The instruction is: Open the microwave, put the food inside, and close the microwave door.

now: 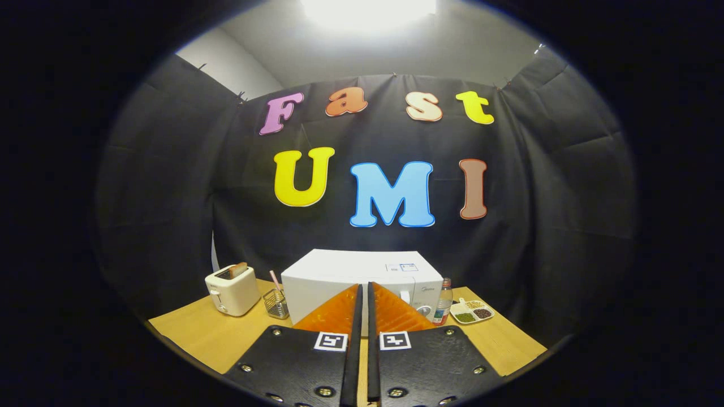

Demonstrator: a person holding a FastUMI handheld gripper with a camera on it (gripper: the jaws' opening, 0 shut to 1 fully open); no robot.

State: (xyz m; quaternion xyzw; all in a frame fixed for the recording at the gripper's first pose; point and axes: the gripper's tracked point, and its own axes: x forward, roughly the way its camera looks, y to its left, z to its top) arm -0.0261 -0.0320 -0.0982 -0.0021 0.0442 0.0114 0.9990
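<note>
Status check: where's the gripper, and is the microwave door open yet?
Gripper shut, empty, tips before the white box microwave. Door closed. Divided white snack tray right of it, past a clear bottle. Nothing blocking.

Camera rides tongs (363, 288), faces microwave (362, 277) across table (192, 330), slightly above, near.

Microwave (339, 277) white, w/ pale label on top. Toaster (232, 290) cream, brown slice sticking out of slot. Wire basket (276, 304) silvery, pink straw-like stick in it. Table (192, 330) light yellow-tan wood. Bottle (444, 302) clear w/ red cap. Sectioned tray (473, 311) white; fillings green, dark brown, yellowish. Gripper (363, 294) fingers drawn nearly together, gripping nothing; body carries two black-and-white square markers.
</note>
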